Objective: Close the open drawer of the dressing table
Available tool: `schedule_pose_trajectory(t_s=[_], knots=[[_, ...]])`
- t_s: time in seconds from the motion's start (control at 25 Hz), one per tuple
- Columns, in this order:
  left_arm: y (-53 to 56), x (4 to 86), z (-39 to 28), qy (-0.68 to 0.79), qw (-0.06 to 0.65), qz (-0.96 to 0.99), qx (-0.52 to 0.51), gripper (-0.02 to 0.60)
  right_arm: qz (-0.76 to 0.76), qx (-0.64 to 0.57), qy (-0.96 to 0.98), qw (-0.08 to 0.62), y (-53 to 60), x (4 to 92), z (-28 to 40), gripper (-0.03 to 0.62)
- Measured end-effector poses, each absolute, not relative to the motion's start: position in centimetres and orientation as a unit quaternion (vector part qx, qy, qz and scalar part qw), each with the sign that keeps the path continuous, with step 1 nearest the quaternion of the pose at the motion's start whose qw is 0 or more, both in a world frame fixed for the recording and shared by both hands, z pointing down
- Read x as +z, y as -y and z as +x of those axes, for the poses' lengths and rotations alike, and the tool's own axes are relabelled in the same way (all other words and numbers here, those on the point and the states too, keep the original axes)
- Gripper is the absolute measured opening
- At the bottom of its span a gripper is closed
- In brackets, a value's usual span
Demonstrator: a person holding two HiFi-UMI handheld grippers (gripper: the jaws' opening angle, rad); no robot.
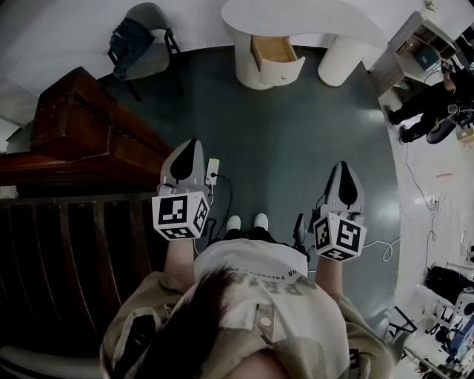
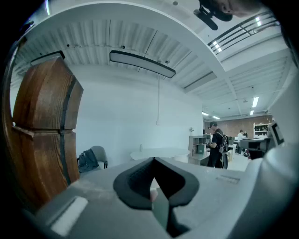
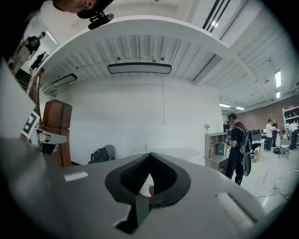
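The white dressing table (image 1: 296, 18) stands at the far side of the dark floor, and its drawer (image 1: 274, 52) is pulled out, showing a wooden inside. I stand several steps back from it. My left gripper (image 1: 189, 144) and right gripper (image 1: 344, 166) are held level in front of me, both pointing toward the table, both shut with nothing between the jaws. In the left gripper view the left gripper (image 2: 153, 161) covers most of the table top (image 2: 159, 151). In the right gripper view the right gripper (image 3: 149, 156) hides the drawer, and only the table top (image 3: 177, 151) shows.
A dark wooden cabinet (image 1: 81, 126) and more dark wood furniture (image 1: 74, 259) fill the left side. A grey chair (image 1: 144, 44) with a dark bag stands at the back left. A shelf unit (image 1: 415, 41) and a person in black (image 1: 433, 100) are at the right, with cables (image 1: 429, 203) on the floor.
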State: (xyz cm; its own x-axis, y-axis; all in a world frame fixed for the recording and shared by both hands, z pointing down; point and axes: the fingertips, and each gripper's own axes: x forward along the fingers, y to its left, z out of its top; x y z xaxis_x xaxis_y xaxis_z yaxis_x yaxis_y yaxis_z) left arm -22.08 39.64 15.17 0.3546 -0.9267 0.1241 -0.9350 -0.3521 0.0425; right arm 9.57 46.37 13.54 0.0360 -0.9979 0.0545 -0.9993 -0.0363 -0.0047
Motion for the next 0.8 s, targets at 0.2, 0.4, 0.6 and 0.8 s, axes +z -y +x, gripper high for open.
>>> schedule_pose_trajectory(t_s=[0.2,0.4,0.6,0.8], knots=[[-39.5,15.2,-21.9,0.568,0.054,0.82,0.04,0.007,0.719,0.021,0.694,0.018,-46.2,13.5,9.8,-0.001],[-39.3,15.4,-21.6,0.568,0.055,0.82,0.043,0.007,0.719,0.022,0.694,0.019,-46.0,13.7,10.1,-0.002],[-39.2,15.5,-21.0,0.569,0.056,0.819,0.046,0.008,0.719,0.028,0.694,0.018,-45.8,13.9,10.8,-0.001],[-38.7,15.4,-20.2,0.57,0.053,0.818,0.047,0.006,0.715,0.044,0.698,0.003,-45.4,14.1,11.7,0.0]])
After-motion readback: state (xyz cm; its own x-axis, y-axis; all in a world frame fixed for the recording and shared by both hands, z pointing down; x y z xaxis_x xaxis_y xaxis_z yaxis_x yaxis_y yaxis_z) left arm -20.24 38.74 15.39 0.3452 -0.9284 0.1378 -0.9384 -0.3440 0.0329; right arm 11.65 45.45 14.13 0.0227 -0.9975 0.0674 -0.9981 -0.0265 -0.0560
